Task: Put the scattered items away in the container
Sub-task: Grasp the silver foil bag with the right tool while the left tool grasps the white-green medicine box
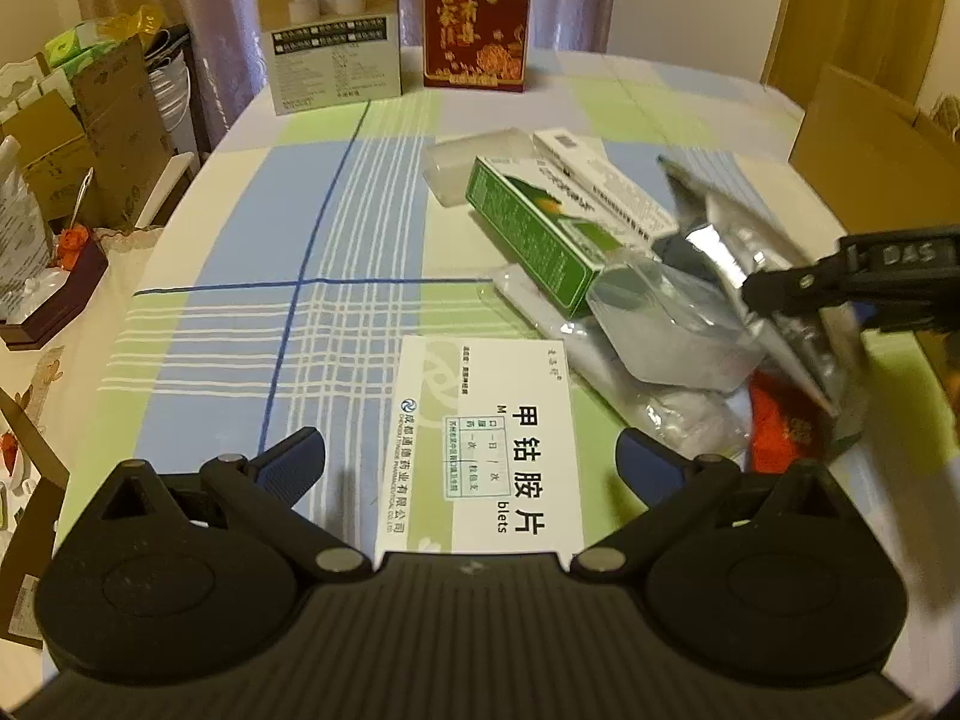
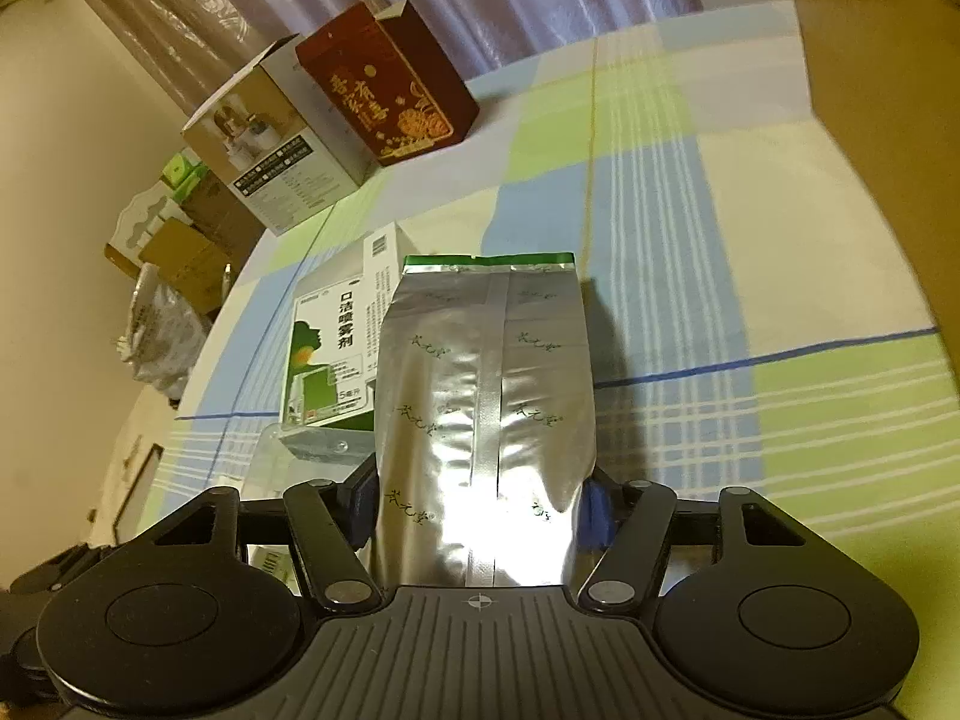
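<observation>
The right gripper (image 2: 480,510) is pinching a silver foil pouch (image 2: 486,414) by its lower end, its blue pads pressing in on both sides. The pouch is sticking out along the fingers, its green-edged end farthest from the gripper, lifted above the desk (image 2: 750,300). In the left wrist view the same pouch (image 1: 774,288) is showing blurred at the right, held by the right gripper (image 1: 780,294) above a heap of things.

The left gripper (image 1: 471,462) is hovering with its jaws spread wide and holding nothing, low over a white pill box (image 1: 486,450) that is lying flat on the checked cloth (image 1: 270,240).

Beyond the pill box, a green spray box (image 1: 534,228) is leaning on a clear plastic container (image 1: 480,168), with a white box (image 1: 600,180) just behind it. Clear plastic bags (image 1: 660,336) and a red packet (image 1: 786,432) are lying under the pouch.

At the far edge of the desk, a red box (image 1: 477,18) and a white carton (image 1: 330,30) are standing upright side by side.
</observation>
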A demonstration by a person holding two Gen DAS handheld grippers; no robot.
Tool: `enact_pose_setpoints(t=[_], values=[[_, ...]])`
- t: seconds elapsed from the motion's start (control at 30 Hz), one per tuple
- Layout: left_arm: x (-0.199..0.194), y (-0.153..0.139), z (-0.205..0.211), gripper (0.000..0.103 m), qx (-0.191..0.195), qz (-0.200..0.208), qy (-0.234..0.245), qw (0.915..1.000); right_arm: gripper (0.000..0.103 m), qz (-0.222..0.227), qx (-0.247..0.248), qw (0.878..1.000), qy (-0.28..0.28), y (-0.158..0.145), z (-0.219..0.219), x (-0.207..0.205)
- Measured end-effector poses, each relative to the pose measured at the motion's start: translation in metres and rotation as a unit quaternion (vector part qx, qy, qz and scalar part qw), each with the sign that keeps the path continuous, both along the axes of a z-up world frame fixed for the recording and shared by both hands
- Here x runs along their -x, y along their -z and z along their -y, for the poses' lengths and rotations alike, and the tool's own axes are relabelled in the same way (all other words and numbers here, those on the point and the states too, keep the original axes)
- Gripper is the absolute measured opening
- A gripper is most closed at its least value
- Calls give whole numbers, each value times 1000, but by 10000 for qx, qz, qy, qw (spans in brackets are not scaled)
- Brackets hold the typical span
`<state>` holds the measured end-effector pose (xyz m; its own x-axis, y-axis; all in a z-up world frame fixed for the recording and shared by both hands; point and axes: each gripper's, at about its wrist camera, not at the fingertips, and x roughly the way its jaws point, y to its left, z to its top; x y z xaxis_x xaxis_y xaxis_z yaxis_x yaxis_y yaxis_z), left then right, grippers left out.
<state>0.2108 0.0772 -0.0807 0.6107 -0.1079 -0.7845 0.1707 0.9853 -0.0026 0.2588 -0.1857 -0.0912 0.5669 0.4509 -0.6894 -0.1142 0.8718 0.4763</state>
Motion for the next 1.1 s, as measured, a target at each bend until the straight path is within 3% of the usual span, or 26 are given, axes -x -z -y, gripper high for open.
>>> enact_pose_setpoints(t=[0.33,0.57,1.1], values=[[-6,11,1,88,-134,-216,51,9997,66,122,260,9994,168,-20,19,28],[-9,11,4,68,-122,-268,86,9995,66,76,386,9989,249,-25,28,44],[30,-18,27,67,-115,-185,449,9988,66,117,625,9977,246,-47,37,79]])
